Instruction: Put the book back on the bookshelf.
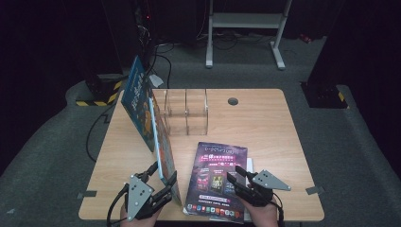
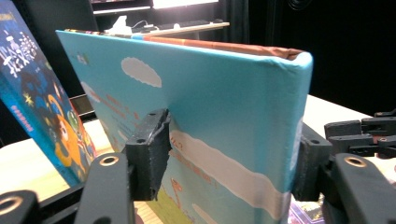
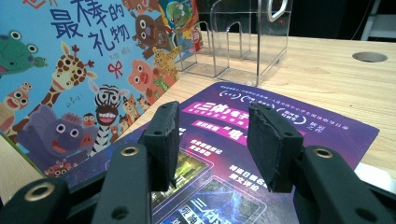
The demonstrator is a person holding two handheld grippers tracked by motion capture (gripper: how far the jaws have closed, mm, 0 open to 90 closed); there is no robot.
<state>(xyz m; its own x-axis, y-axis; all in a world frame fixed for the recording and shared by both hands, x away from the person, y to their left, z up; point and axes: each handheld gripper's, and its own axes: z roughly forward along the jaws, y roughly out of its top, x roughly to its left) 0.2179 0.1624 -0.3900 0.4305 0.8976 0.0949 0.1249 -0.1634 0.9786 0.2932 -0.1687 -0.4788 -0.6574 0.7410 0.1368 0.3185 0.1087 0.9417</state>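
sky-blue picture book (image 2: 224, 121) upright on edge, near table's left front

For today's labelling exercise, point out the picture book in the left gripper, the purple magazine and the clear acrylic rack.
picture book (image 2: 224, 98), left gripper view, blue cover
purple magazine (image 1: 218, 165), high view, cover middle
clear acrylic rack (image 1: 187, 113), high view, middle divider

in the left gripper view the light-blue book (image 2: 224, 121) runs off the bottom edge, and its far cover is turned away. the darker blue book (image 2: 37, 98) is cut by the left edge there. in the high view the purple magazine (image 1: 217, 179) hides most of the white sheet (image 1: 249, 164), and its small print is unreadable.
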